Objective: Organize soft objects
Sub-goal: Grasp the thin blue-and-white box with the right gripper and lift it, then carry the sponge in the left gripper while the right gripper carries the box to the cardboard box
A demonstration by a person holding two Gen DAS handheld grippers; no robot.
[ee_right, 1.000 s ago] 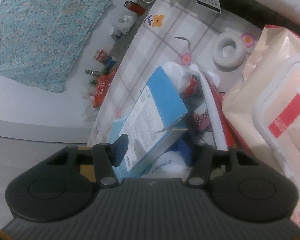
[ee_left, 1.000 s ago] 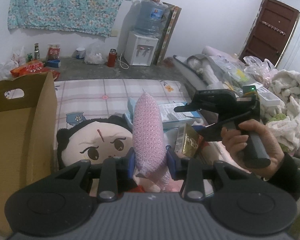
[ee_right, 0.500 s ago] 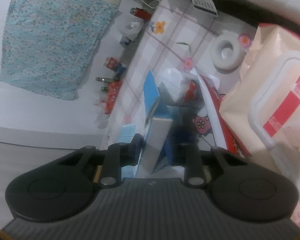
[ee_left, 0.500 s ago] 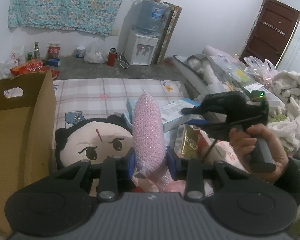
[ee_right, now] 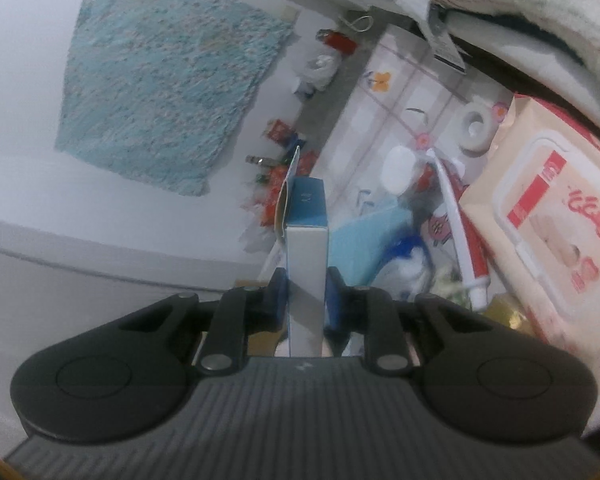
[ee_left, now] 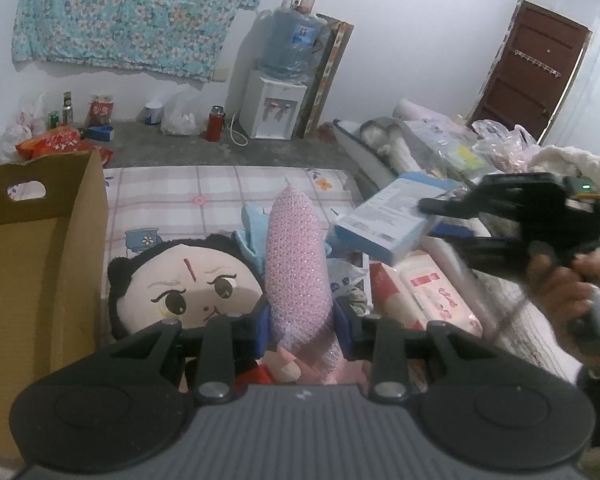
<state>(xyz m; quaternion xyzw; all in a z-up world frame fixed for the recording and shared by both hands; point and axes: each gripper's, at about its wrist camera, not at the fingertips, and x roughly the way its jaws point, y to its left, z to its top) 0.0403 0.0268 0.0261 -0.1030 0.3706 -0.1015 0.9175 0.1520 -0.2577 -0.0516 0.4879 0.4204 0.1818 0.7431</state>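
The left claw (ee_left: 300, 322) is clenched on a pink sparkly sponge (ee_left: 296, 256), which stands upright between its blue pads above the bed. Just behind the sponge lies a plush doll (ee_left: 184, 284) with a round pale face and black hair, face up on the checked bedsheet (ee_left: 172, 188). At the bed's left edge stands an open cardboard box (ee_left: 40, 248), its near wall just beside the doll's head.

The right claw (ee_right: 306, 296) has just been closing, and its pads now press on the two broad faces of a blue and white carton (ee_right: 306, 240), held edge-on and clear of the bed. In the left wrist view the same carton (ee_left: 384, 220) hangs tilted above the clutter toward the bed's right side, with the right claw (ee_left: 436, 216) gripping its far end and a hand (ee_left: 572, 284) around the handle.

Under the carton lies a pack of wet wipes (ee_right: 556, 216) with a red label, and beside it a red and white tube (ee_right: 464, 236). A white tape roll (ee_right: 478, 128) rests on the sheet further toward the bed's far edge. A light blue soft item (ee_right: 364, 236) lies among the clutter; blur makes it hard to say what it is.
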